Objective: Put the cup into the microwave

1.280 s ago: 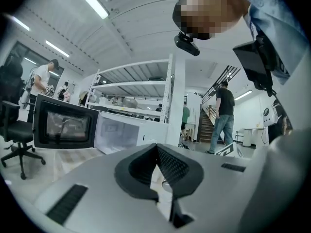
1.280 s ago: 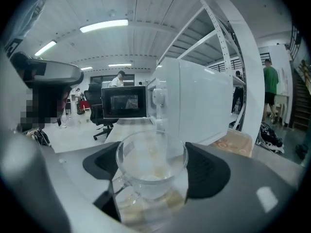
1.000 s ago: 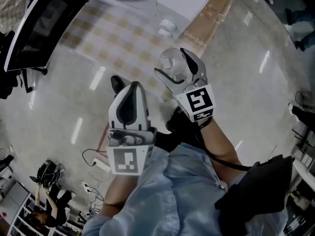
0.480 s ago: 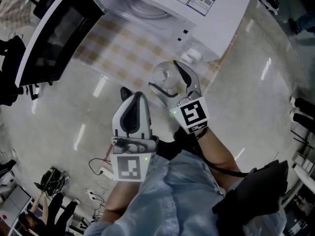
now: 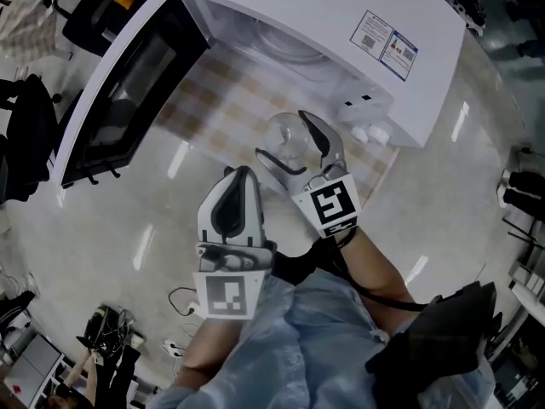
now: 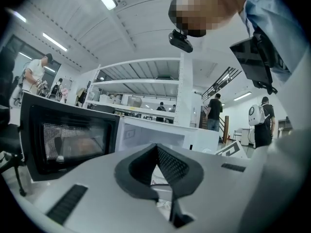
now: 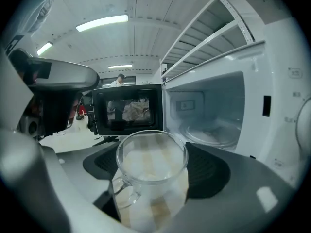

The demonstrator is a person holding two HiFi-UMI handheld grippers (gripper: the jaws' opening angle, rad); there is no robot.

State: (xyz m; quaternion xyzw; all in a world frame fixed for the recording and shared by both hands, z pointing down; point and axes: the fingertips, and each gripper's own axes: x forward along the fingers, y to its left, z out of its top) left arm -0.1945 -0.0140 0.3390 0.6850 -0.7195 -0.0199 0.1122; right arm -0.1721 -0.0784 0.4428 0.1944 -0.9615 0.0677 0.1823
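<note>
In front of the open microwave (image 5: 341, 15) | right gripper (image 5: 283, 135) clamps the glass cup (image 7: 151, 174) upright, facing the cavity, so I can slide it straight in | left gripper (image 5: 239, 174) closed on nothing, held low, clear of the door (image 5: 119, 100).

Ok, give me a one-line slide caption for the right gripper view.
Right claw holding a clear glass cup before the open microwave, door swung out to the left.
</note>
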